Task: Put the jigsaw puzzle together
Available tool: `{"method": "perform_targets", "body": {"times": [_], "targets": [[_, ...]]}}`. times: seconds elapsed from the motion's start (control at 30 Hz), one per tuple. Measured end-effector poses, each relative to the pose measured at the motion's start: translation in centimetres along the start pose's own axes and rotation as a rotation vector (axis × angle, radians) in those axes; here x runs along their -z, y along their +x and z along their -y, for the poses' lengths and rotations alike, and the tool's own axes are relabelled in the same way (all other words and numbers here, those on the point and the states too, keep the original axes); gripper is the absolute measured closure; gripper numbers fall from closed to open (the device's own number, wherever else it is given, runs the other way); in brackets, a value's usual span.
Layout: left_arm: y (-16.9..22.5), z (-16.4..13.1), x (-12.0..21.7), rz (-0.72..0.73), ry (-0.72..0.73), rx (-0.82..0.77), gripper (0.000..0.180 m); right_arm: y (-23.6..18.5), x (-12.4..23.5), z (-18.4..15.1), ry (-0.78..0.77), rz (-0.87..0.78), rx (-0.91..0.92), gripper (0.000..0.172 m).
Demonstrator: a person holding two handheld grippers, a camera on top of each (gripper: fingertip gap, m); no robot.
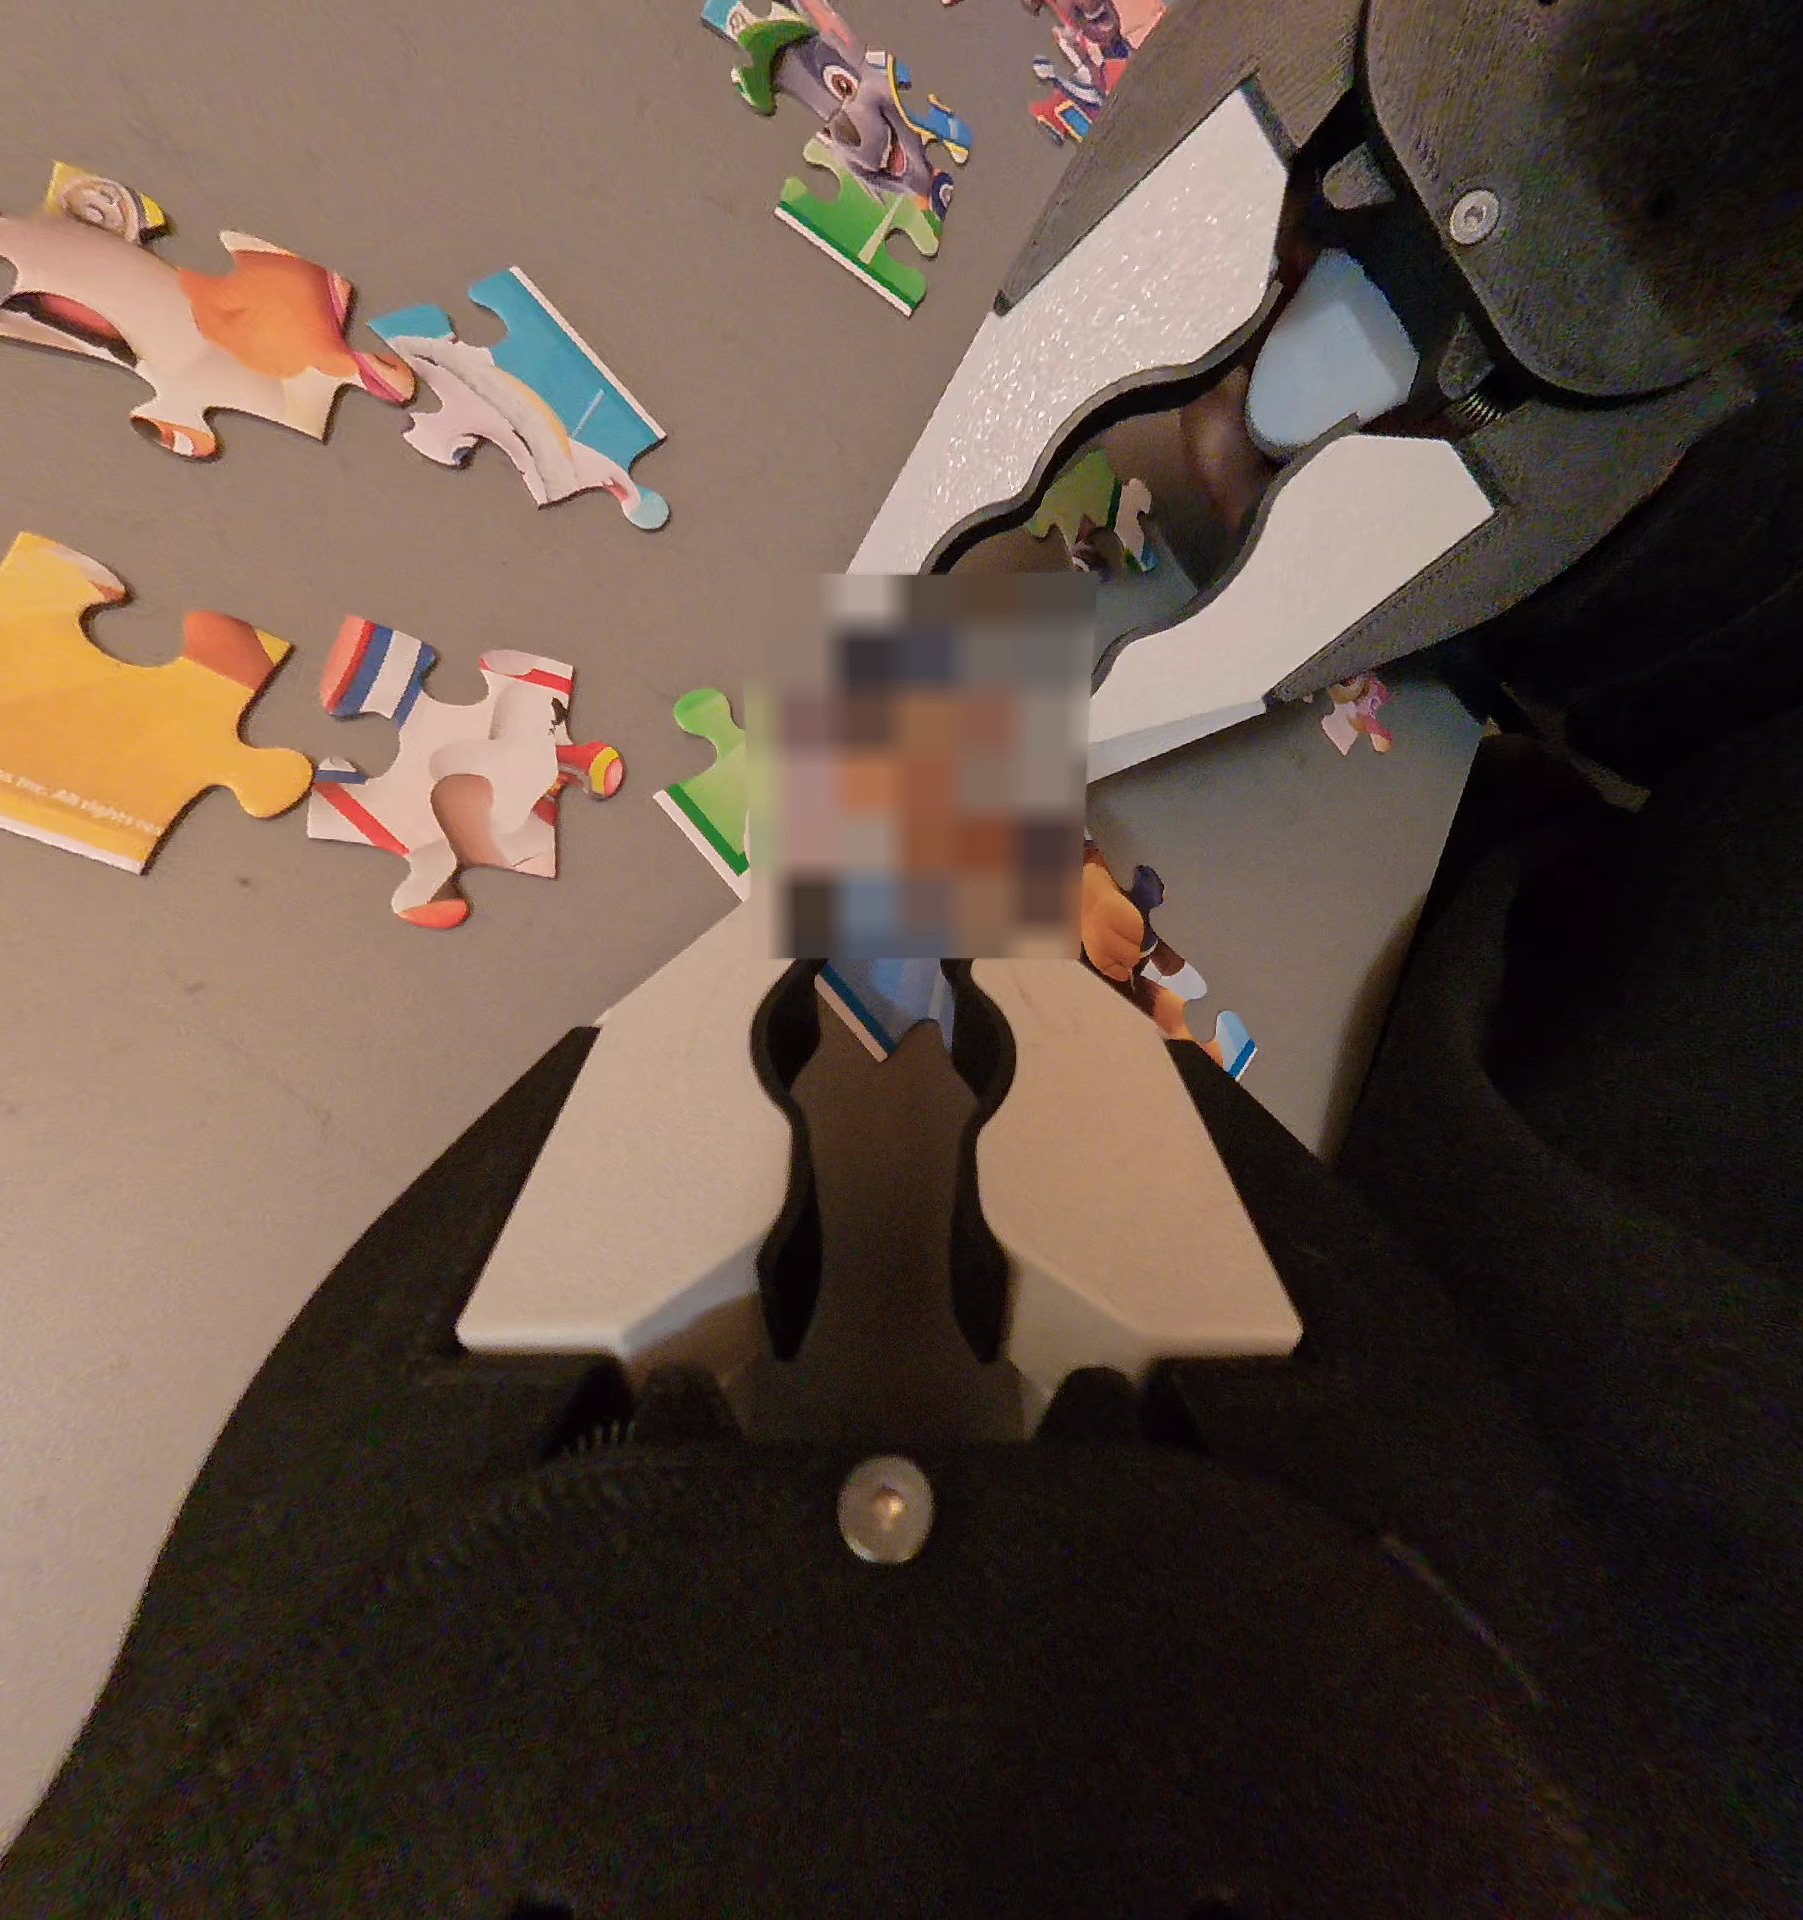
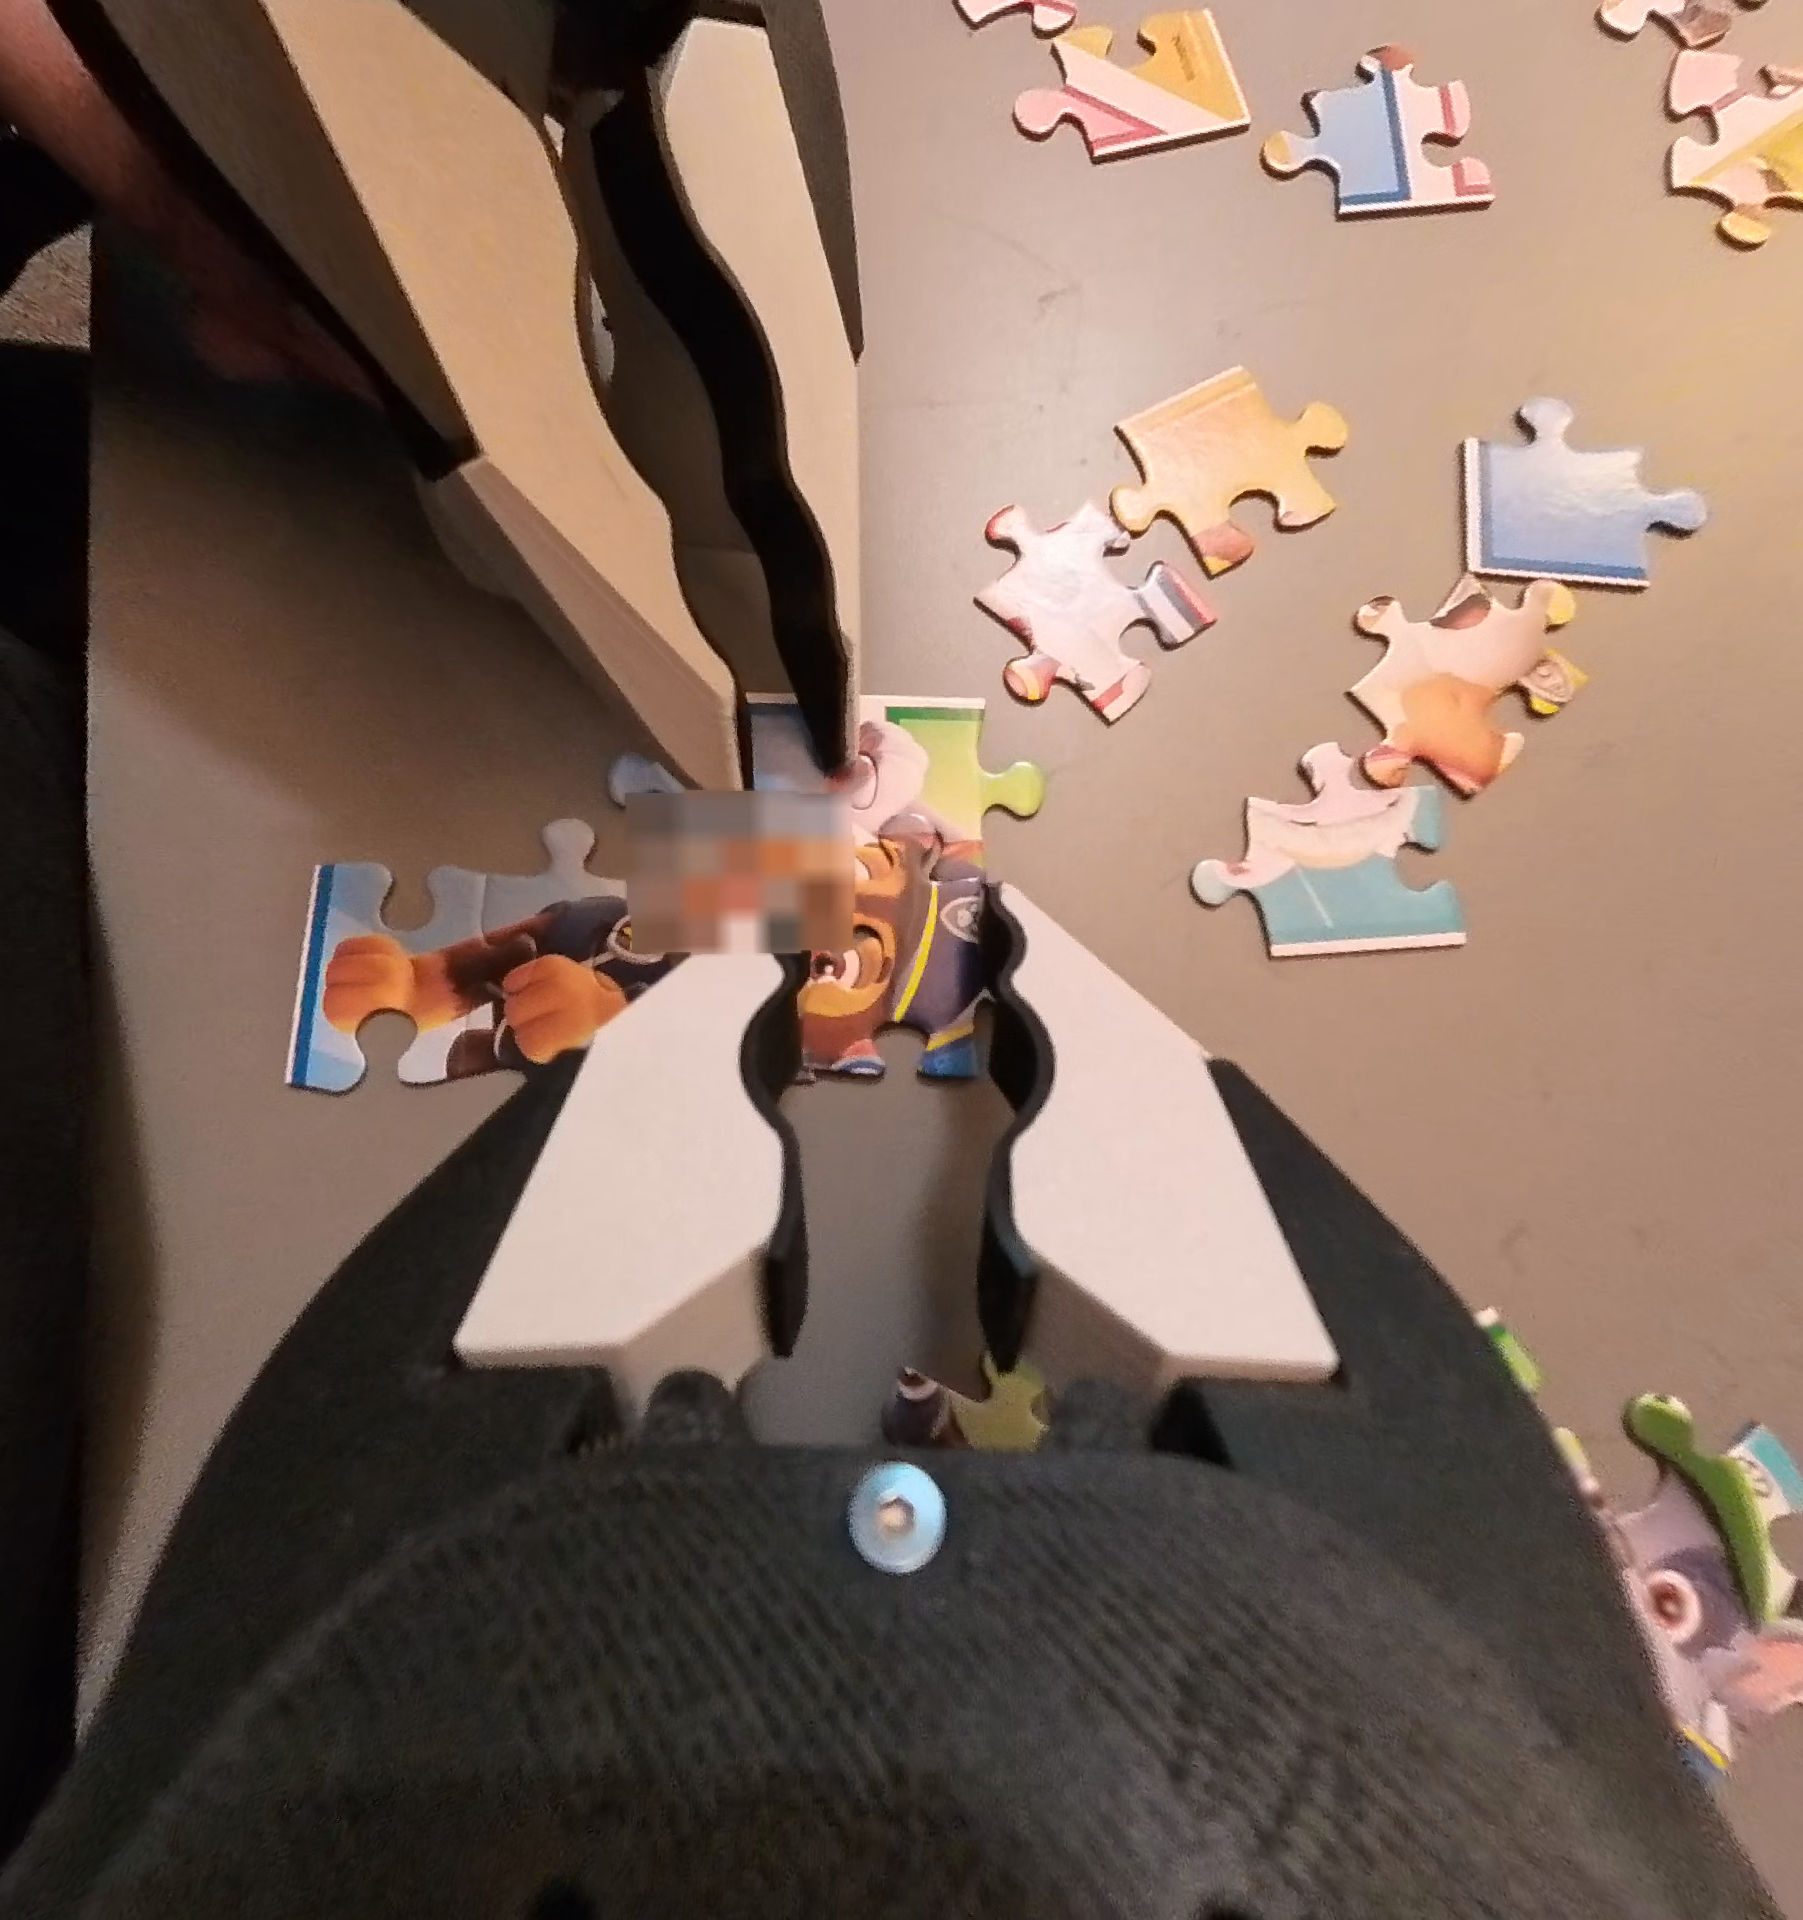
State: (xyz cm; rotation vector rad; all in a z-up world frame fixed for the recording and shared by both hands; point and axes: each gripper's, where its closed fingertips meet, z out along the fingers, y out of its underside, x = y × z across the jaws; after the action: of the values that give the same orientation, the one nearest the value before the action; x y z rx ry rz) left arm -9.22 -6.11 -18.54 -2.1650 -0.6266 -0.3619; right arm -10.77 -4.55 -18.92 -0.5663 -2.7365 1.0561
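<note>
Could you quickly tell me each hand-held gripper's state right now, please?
Left hand-held gripper: tips together, touching the assembled cartoon-dog cardboard puzzle pieces.
Right hand-held gripper: open, holding nothing.

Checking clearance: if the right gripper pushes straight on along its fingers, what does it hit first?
Probably the joined puzzle pieces flat on the grey table, right at the right gripper fingertips. Just beyond is the left gripper, tips down on the same cluster. Depth is unclear.

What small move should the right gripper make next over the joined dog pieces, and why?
Probably lower the right gripper gently onto the dog piece: its open fingers straddle that piece, lying flat on the table, while the left gripper rests at the far edge of the joined pieces.
</note>
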Motion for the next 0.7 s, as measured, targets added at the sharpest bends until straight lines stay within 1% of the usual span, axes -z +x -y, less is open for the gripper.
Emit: {"method": "perform_targets", "body": {"times": [0.47,0.7], "targets": [[-0.05,0.01,0.06,-0.015,0.006,0.004,0.164,0.32,0.51,-0.53,-0.038,-0.002,0.017,0.141],[-0.12,0.06,0.12,-0.017,0.012,0.009,0.164,0.38,0.95,-0.44,-0.031,-0.007,0.003,0.142]]}}
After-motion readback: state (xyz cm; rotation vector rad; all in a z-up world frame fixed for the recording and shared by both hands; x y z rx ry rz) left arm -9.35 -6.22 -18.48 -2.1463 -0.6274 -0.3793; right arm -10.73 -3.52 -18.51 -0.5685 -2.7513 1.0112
